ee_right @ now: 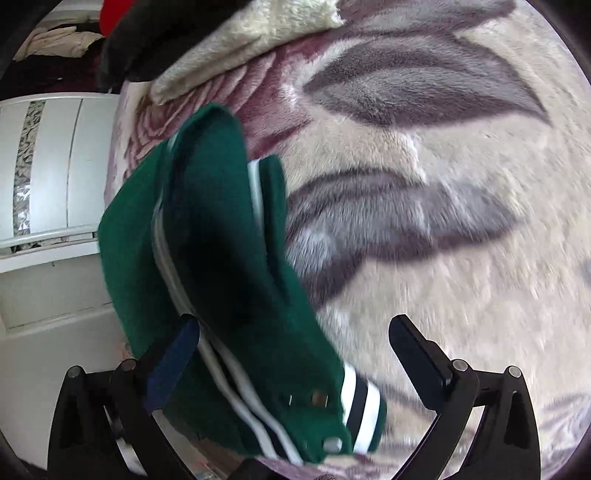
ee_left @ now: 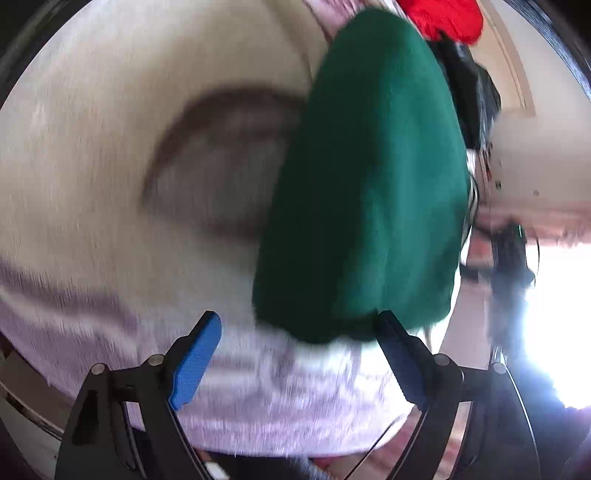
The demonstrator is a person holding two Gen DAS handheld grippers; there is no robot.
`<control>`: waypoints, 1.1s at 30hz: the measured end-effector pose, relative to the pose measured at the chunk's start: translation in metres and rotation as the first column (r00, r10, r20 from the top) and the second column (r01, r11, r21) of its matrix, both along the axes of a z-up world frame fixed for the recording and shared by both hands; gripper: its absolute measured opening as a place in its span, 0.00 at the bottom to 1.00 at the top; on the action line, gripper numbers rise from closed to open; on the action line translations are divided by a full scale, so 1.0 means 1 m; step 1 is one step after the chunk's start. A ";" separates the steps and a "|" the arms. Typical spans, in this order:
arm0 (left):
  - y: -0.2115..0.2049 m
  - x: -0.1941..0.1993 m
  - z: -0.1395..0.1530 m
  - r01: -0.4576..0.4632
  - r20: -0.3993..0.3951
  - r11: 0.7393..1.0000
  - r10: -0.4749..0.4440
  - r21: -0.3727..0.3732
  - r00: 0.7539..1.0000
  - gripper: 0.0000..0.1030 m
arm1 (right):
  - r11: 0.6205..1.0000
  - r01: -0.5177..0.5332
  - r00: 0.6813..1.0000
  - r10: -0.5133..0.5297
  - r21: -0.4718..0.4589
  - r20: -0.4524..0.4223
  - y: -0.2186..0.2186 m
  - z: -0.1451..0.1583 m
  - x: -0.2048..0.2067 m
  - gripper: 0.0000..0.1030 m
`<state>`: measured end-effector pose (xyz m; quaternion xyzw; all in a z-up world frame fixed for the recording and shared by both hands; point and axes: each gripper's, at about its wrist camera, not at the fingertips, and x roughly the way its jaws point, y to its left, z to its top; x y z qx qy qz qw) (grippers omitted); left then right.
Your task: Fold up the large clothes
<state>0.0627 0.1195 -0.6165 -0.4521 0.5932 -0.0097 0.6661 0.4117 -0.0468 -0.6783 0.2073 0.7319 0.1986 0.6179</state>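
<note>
The green garment (ee_right: 218, 236) is a thick, felt-like knit with white and dark striped ribbing at its hem and metal snap fasteners along one edge. It lies on a plush blanket (ee_right: 424, 155) — cream pile printed with large grey leaf shapes and mauve roses — at the blanket's edge nearest the white cabinet (ee_right: 48, 173).

Right wrist view: the right gripper (ee_right: 297, 347) has its jaws spread wide. The striped hem and snap edge of the garment lie between them, against the blue-padded jaw, with the other jaw well clear; whether that pad actually presses the cloth cannot be told. Only this view shows the stripes, the snaps, the cabinet with its crinkled silver strip, and a folded cream fleece (ee_right: 266, 33) at the top.

Left wrist view: the left gripper (ee_left: 301, 350) also has its jaws apart, with nothing between them. The garment (ee_left: 369, 184) appears here as a plain rounded green mass, motion-blurred, its lower edge just above the jaw tips. The blanket (ee_left: 110, 147) shows one blurred leaf outline. Only this view shows a red cloth (ee_left: 447, 16) and a dark item (ee_left: 469, 85) beyond the garment — and a bright glare at the right.
</note>
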 end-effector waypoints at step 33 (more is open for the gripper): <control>0.067 0.137 -0.008 0.102 0.369 0.987 -0.050 -0.122 0.928 0.59 | 0.850 -0.029 0.978 0.132 0.526 -0.159 0.069 -0.076 -0.014 0.62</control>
